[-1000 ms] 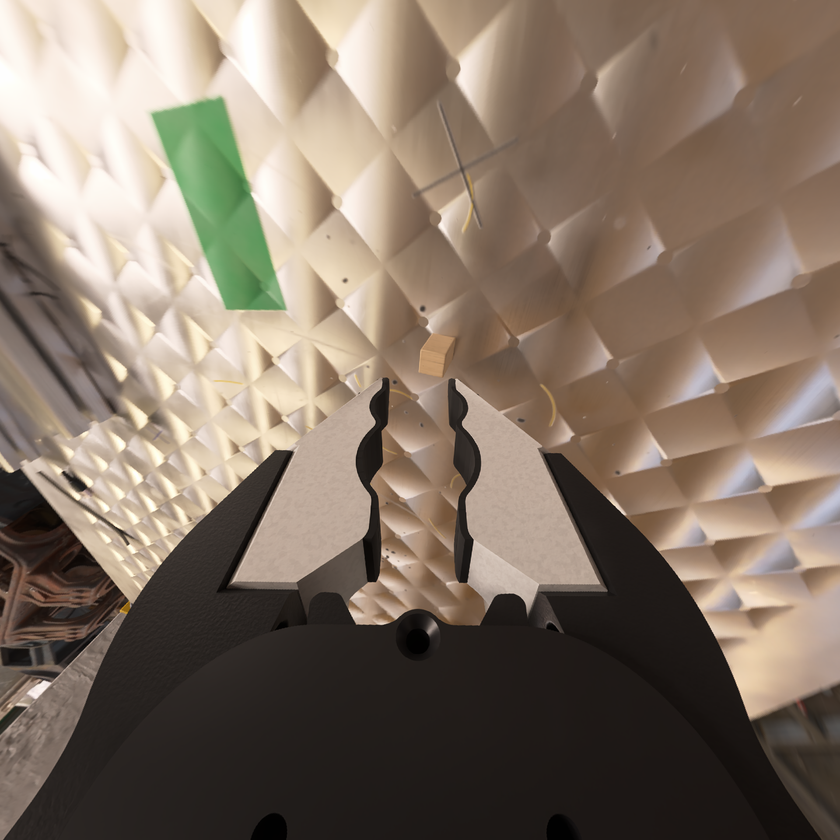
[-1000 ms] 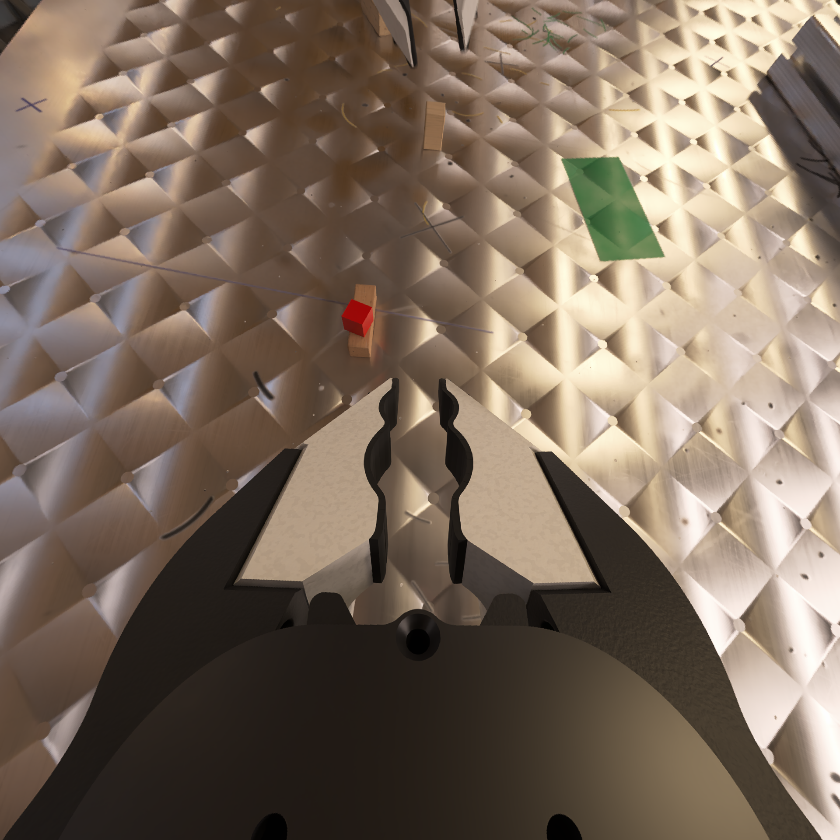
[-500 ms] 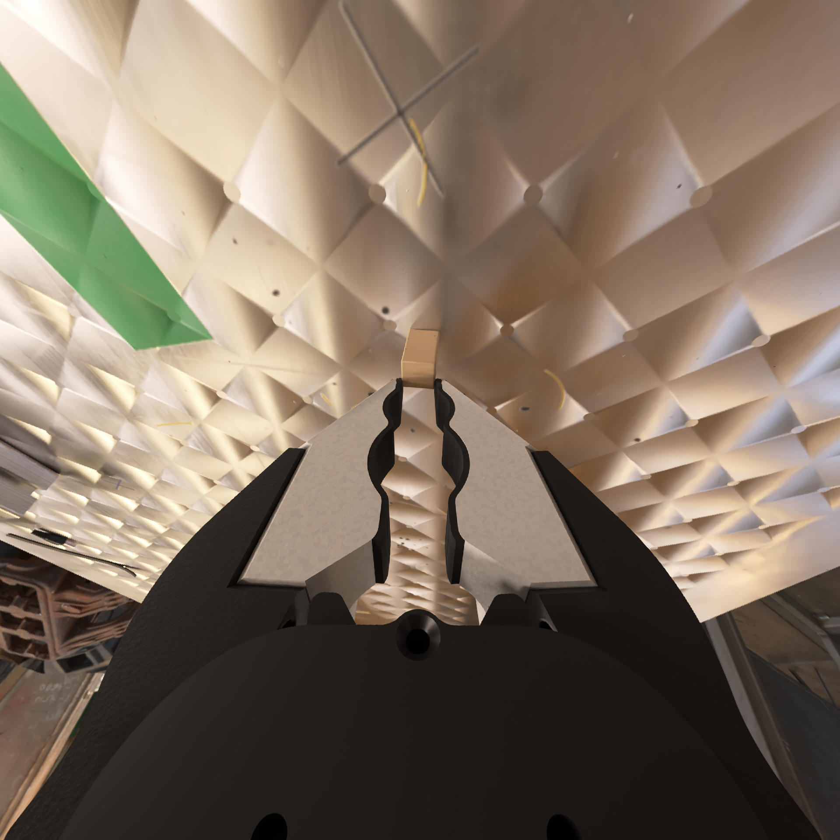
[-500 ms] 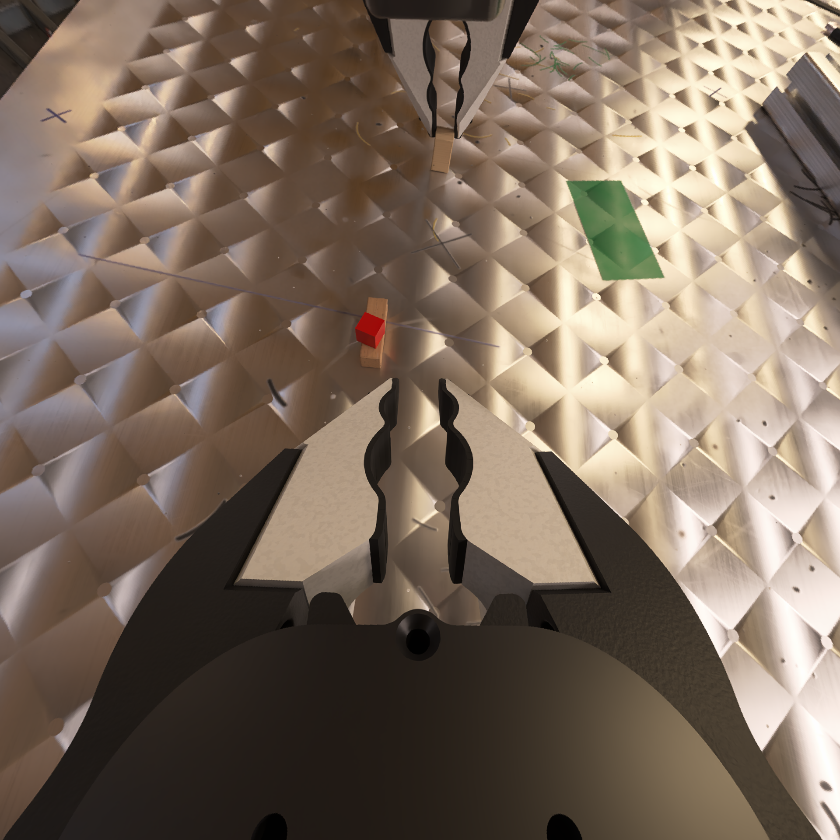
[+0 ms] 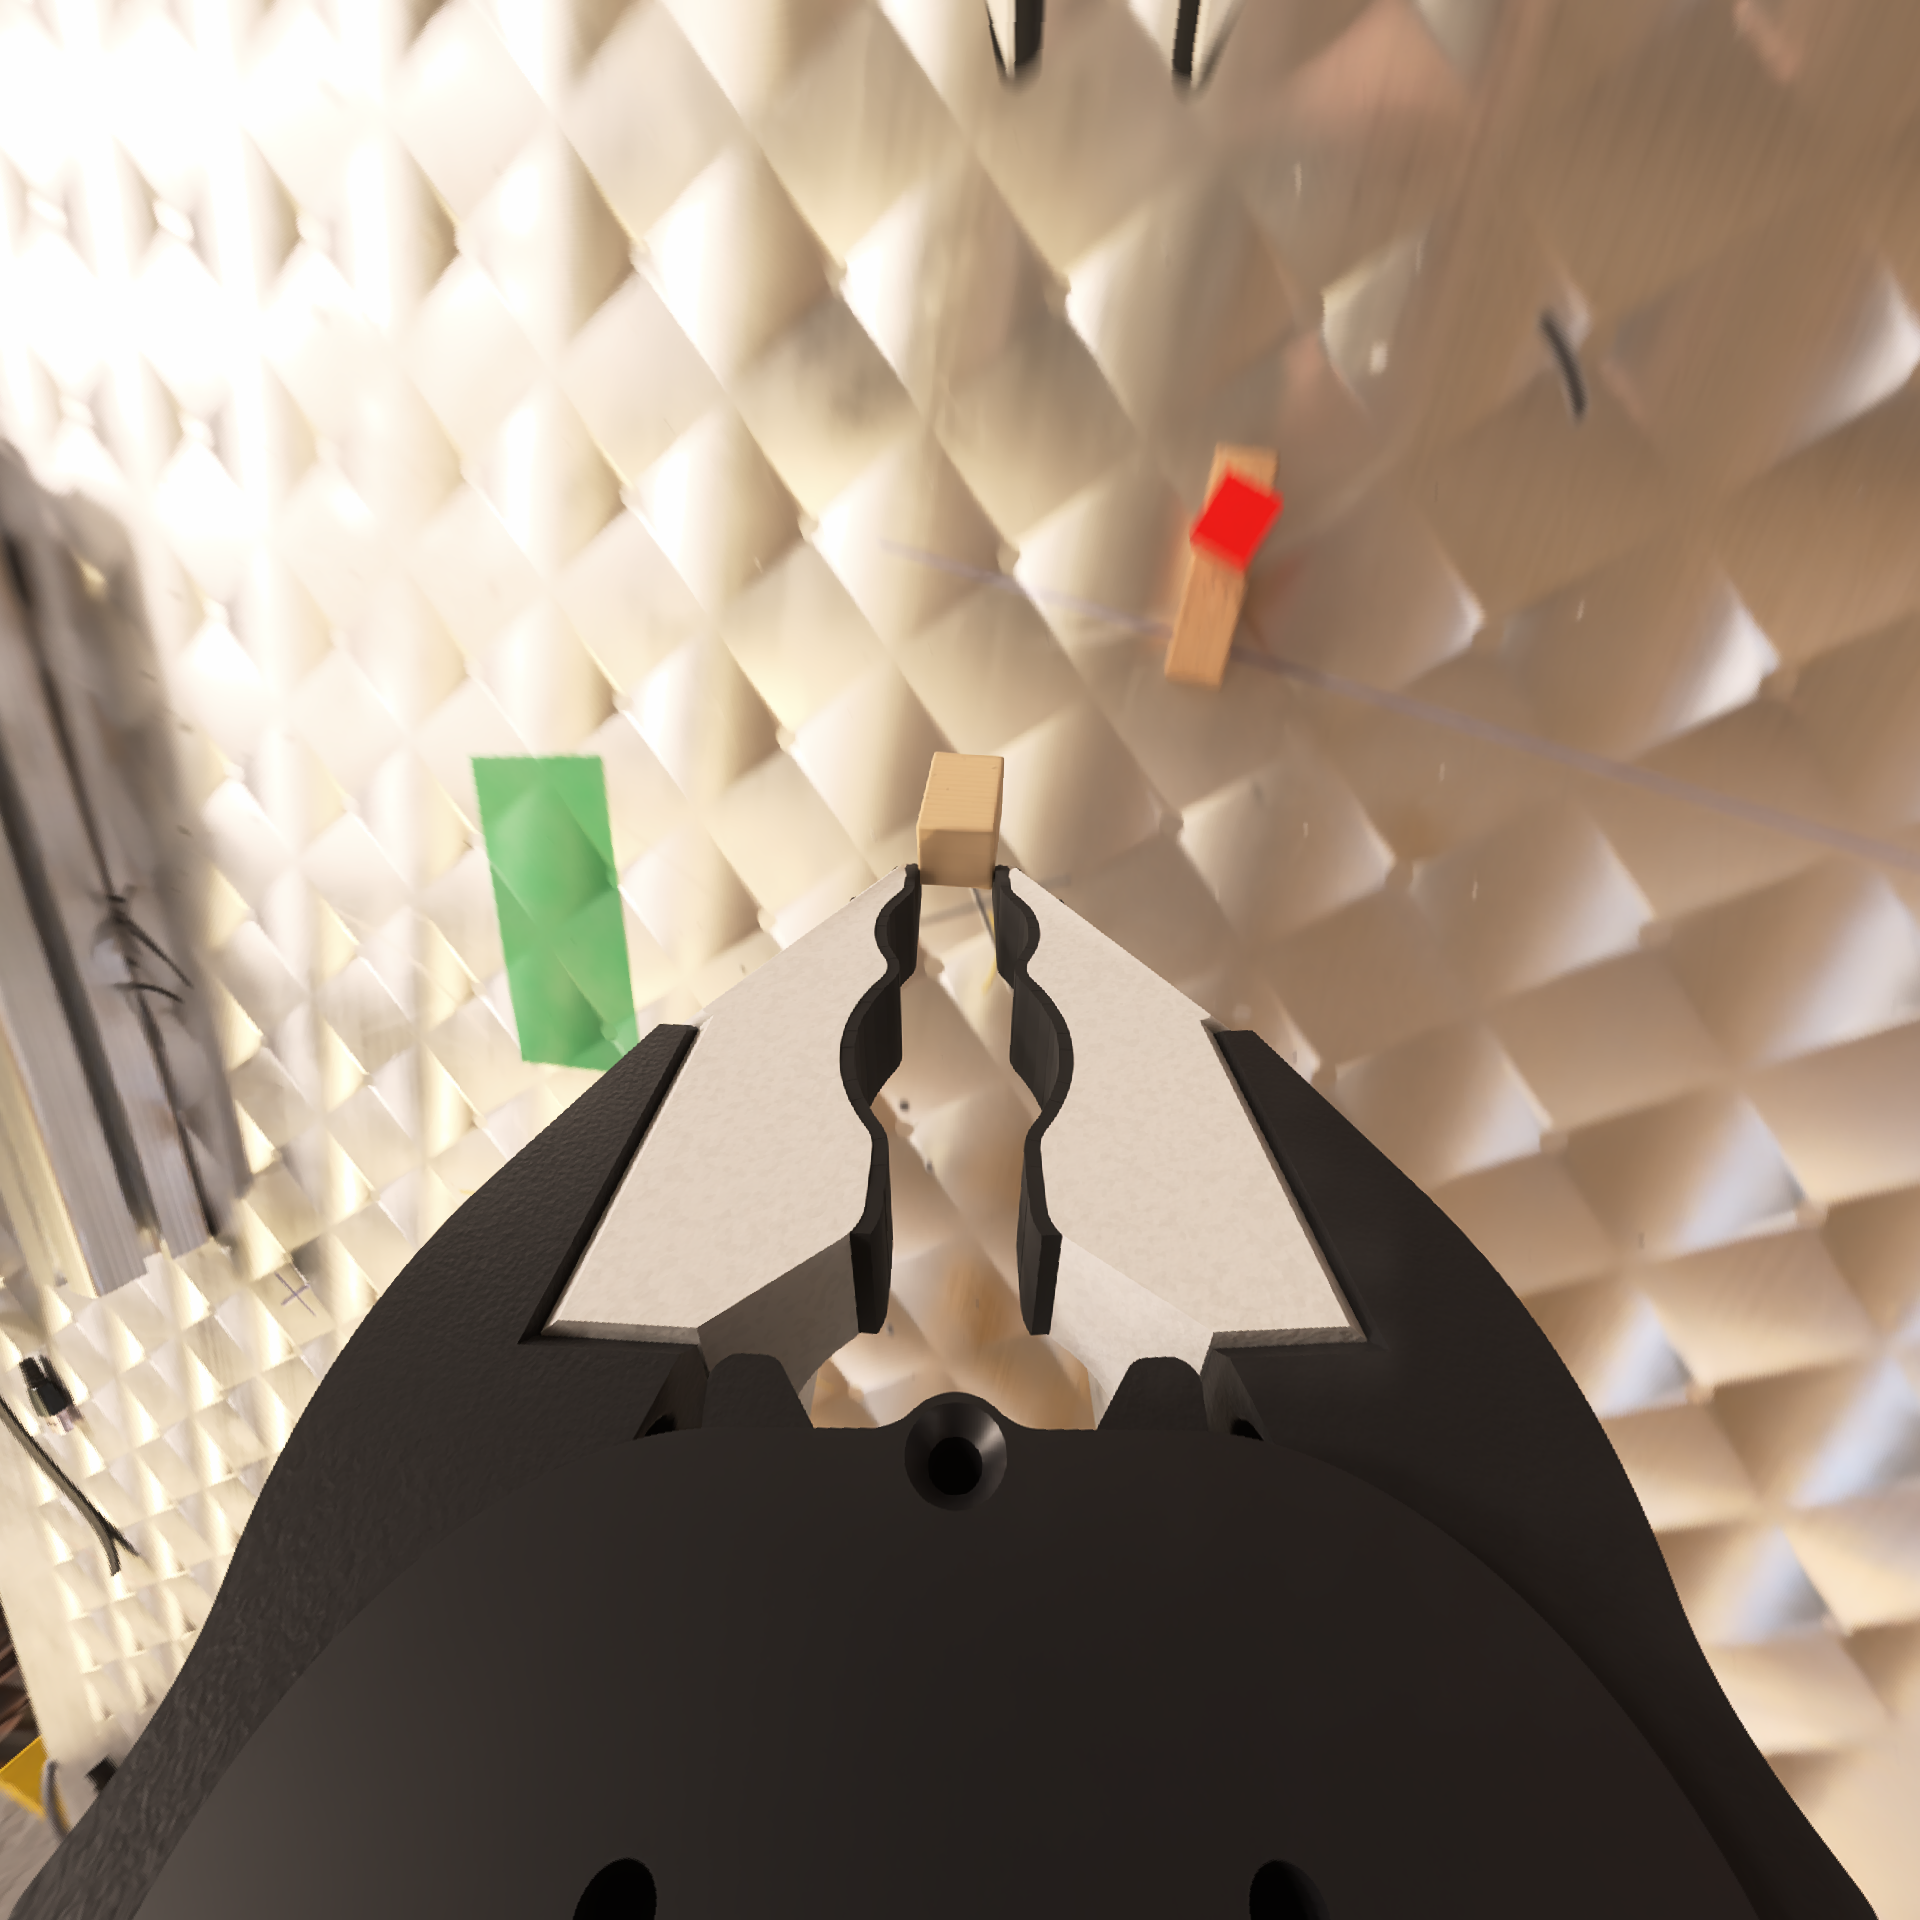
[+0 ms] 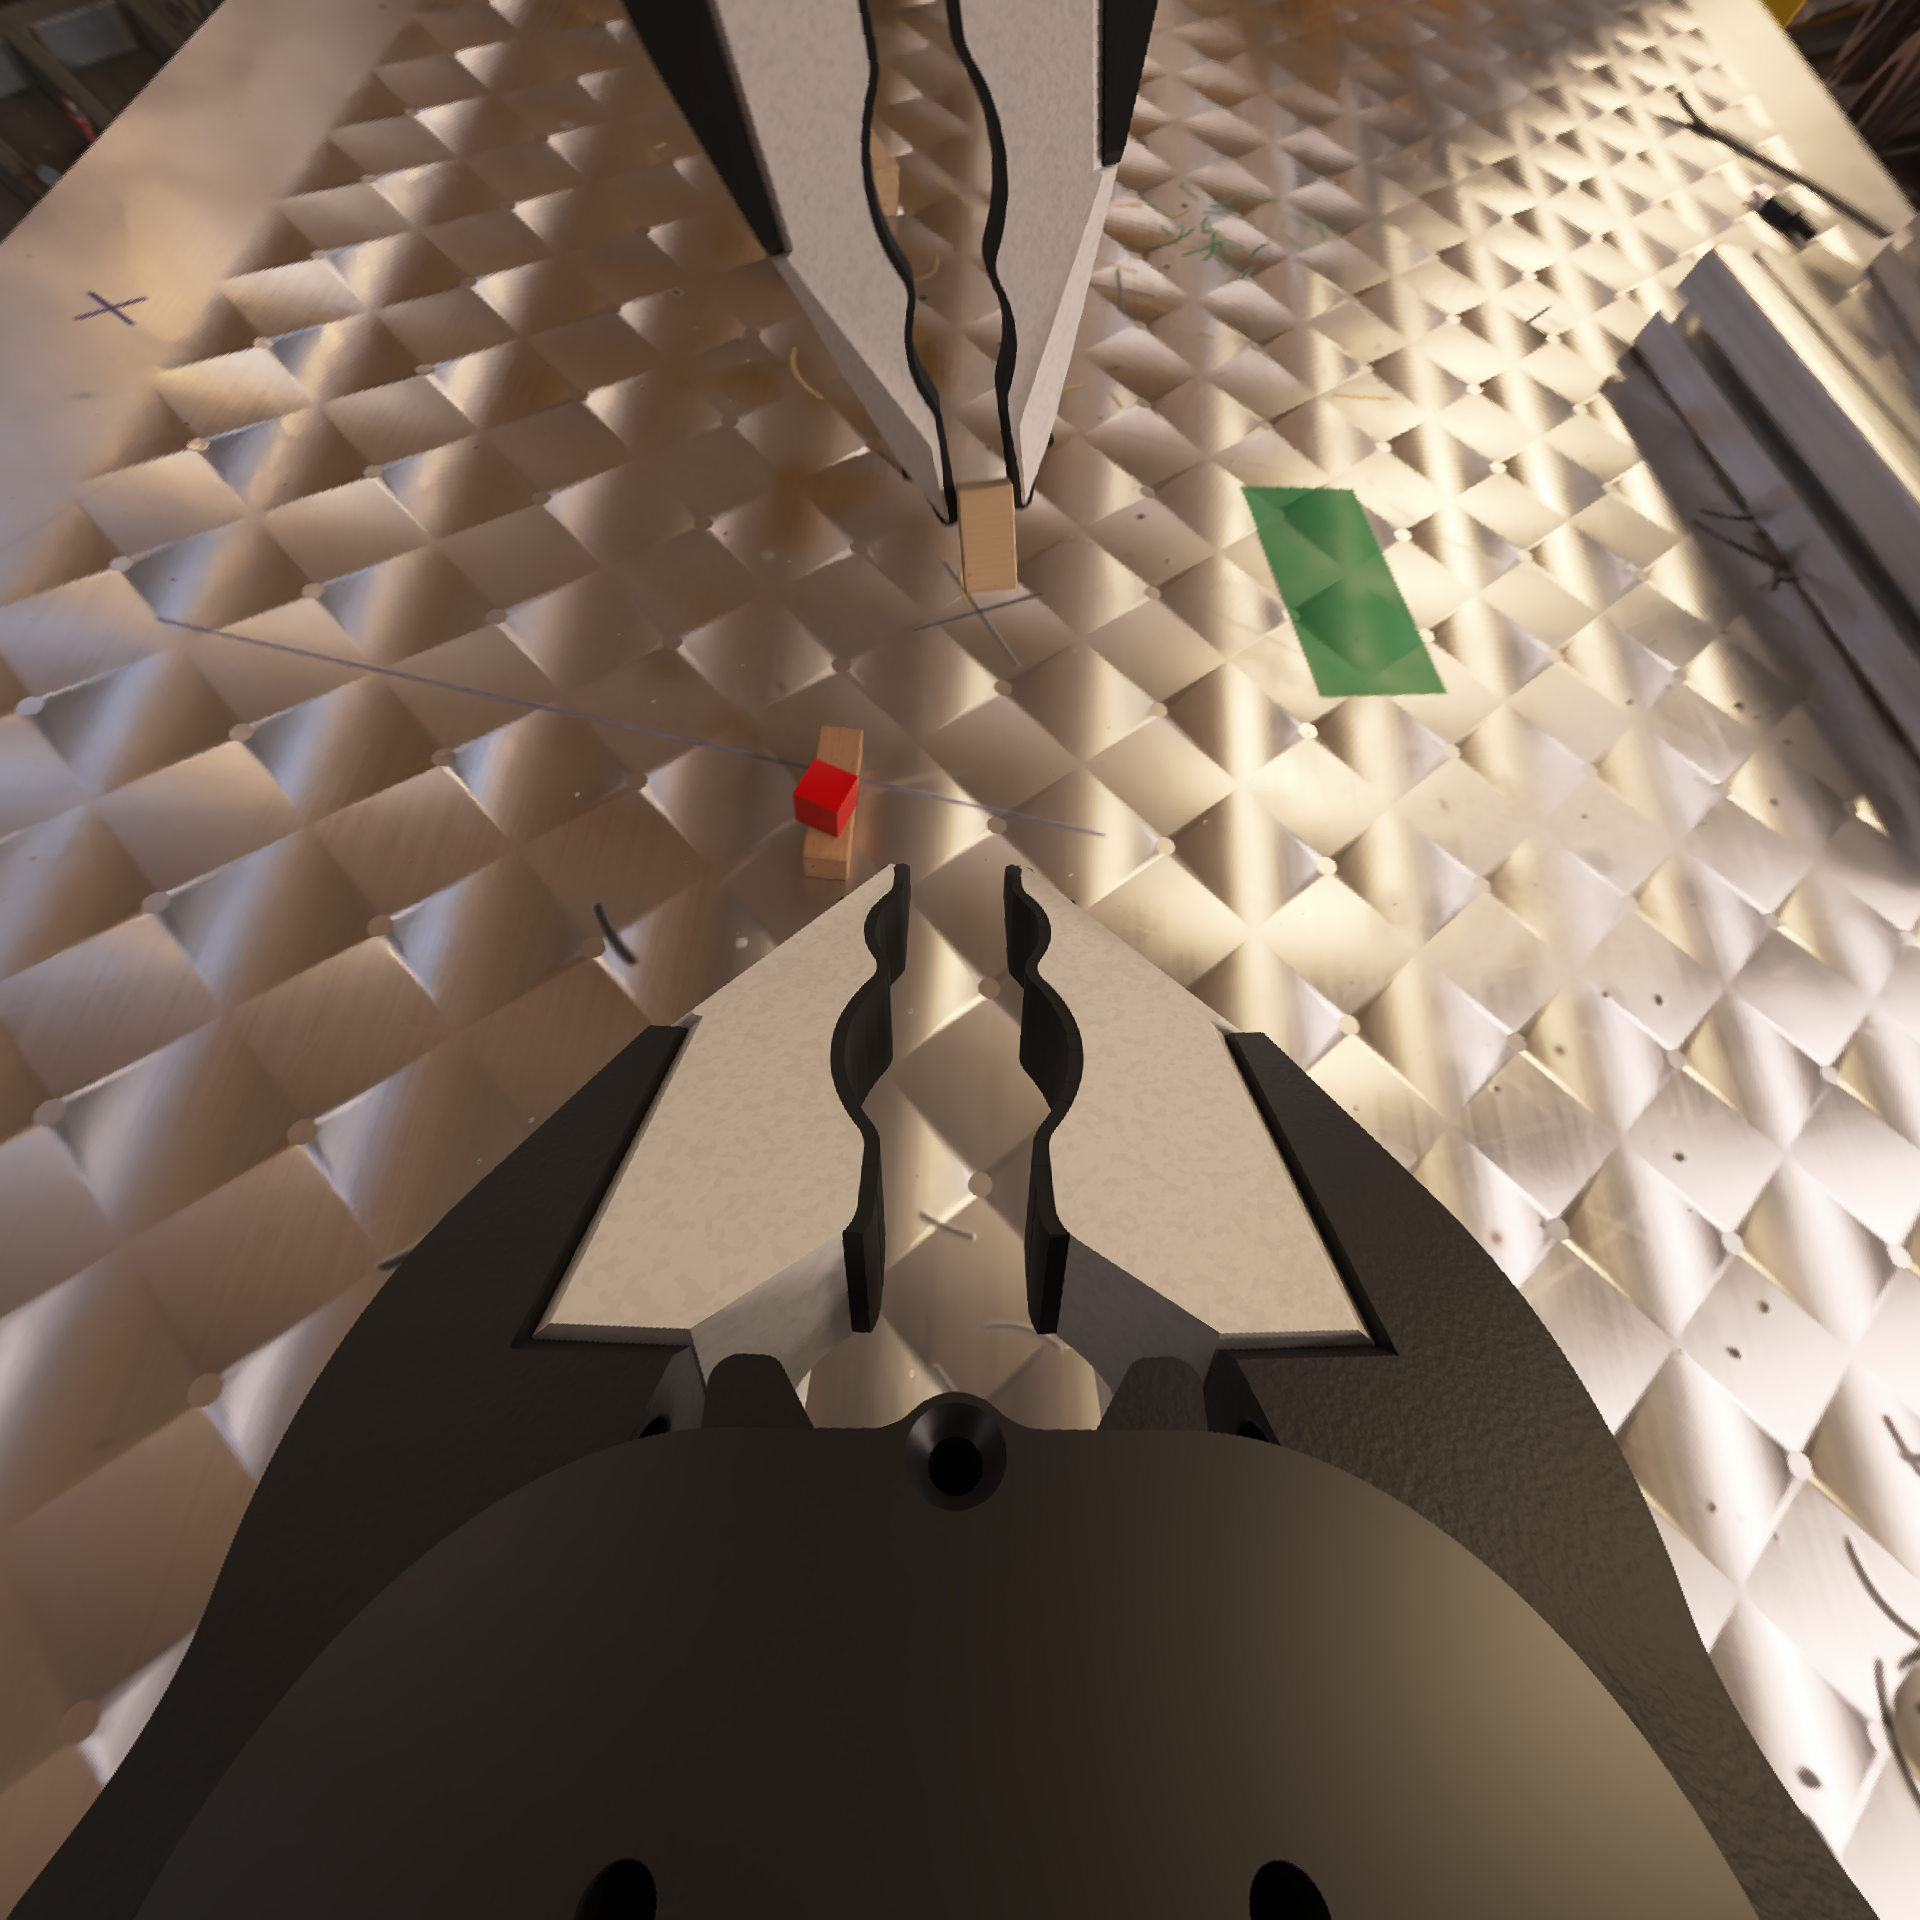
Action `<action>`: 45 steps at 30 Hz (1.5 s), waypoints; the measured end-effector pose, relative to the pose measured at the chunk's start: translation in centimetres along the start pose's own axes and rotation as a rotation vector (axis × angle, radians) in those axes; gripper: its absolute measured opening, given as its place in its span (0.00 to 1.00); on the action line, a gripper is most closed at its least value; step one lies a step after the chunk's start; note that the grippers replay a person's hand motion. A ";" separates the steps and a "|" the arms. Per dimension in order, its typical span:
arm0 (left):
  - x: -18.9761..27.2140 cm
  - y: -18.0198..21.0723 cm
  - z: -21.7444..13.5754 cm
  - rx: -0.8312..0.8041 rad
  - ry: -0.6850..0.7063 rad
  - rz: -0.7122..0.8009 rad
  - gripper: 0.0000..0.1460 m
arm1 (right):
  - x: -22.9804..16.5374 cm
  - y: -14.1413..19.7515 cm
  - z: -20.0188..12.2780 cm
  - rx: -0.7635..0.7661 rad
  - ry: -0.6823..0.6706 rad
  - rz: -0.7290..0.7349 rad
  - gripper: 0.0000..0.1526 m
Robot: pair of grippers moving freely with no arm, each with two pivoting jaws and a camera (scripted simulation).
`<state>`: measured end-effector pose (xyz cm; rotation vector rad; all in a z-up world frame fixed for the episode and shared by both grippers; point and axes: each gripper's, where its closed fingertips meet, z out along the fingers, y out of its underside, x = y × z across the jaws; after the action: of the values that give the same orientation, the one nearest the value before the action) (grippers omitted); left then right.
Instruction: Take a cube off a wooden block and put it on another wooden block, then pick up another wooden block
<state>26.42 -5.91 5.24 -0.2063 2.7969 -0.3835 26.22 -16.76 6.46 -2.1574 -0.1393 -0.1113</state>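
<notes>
My left gripper (image 5: 956, 878) is shut on the end of a plain wooden block (image 5: 961, 821), which sticks out past its fingertips above the metal table (image 5: 1558, 1039). The right wrist view shows the same gripper (image 6: 982, 504) coming down from the top with that block (image 6: 987, 545) in its tips. A red cube (image 6: 826, 795) sits on a second wooden block (image 6: 831, 857) lying on the table just ahead and left of my right gripper (image 6: 956, 883), which is open and empty. The cube (image 5: 1234, 520) and its block (image 5: 1205, 623) also show in the left wrist view.
A flat green patch (image 6: 1340, 592) lies on the table to the right, and it also shows in the left wrist view (image 5: 556, 914). Grey metal bars (image 6: 1787, 416) lie along the far right edge. A bit of tan wood (image 6: 883, 171) shows behind the left gripper's fingers.
My left gripper has closed on the plain block and swung up with it, so its view now takes in the red cube. My right gripper has stayed open and shifted only slightly.
</notes>
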 end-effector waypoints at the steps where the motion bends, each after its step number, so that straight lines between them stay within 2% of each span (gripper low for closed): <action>1: -0.2 -0.9 -0.1 0.036 -0.028 -0.014 0.09 | 0.1 -0.1 0.0 0.005 0.012 -0.005 0.12; 5: -1.3 -4.5 -0.1 0.151 -0.134 -0.021 0.09 | 1.1 -0.7 -0.4 0.040 0.064 -0.002 0.13; 10: -4.0 -8.2 0.4 0.253 -0.357 0.023 0.09 | 2.7 -1.2 -1.5 0.096 0.129 0.053 0.13; 17: -5.8 -9.7 0.6 0.319 -0.561 0.105 0.09 | 5.4 -1.5 -2.7 0.173 0.232 0.164 0.14; 22: -6.4 -10.7 -0.4 0.467 -0.605 0.090 0.09 | 6.4 -2.2 -3.6 0.259 0.265 0.210 0.15; 26: -6.5 -11.8 -1.9 0.681 -0.486 -0.072 0.09 | 6.7 -3.1 -4.3 0.309 0.318 0.165 0.16; 31: -5.9 -13.5 -5.0 1.047 -0.147 -0.380 0.09 | 6.7 -4.0 -4.9 0.332 0.384 0.079 0.19; 34: -6.1 -13.6 -6.2 1.182 0.005 -0.493 0.09 | 6.6 -4.6 -5.1 0.340 0.424 0.017 0.21; 39: -6.2 -13.7 -6.8 1.269 0.142 -0.596 0.09 | 6.6 -5.2 -4.8 0.331 0.486 -0.018 0.22; 45: -6.2 -13.7 -7.1 1.300 0.168 -0.621 0.09 | 6.7 -5.3 -4.2 0.303 0.543 -0.034 0.18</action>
<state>31.38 -16.20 17.38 -0.6991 1.9611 -2.2290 31.99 -16.91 14.04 -1.7547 0.1155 -0.6461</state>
